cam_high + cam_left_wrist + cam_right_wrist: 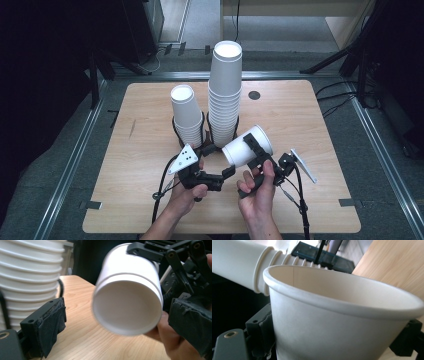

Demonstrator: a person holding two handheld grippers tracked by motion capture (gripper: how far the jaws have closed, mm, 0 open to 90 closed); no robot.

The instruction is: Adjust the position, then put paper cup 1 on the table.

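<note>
A single white paper cup [247, 145] is held tilted above the wooden table [140, 200], with its rim toward the far right. My right gripper [256, 150] is shut on its wall; in the right gripper view the cup [337, 315] sits between the two jaws of that gripper [334, 340]. My left gripper [227, 172] points at the cup's base and stands open. In the left gripper view the recessed bottom of the cup [127, 307] faces the camera ahead of that gripper [120, 325], and the padded fingers [53, 322] are clear of it.
Two stacks of white cups stand upside down mid-table: a tall stack [225, 95] and a shorter stack [187, 117] to its left, each with a black loop around its foot. A dark round hole [254, 95] lies behind them. Bare wood spreads left and right.
</note>
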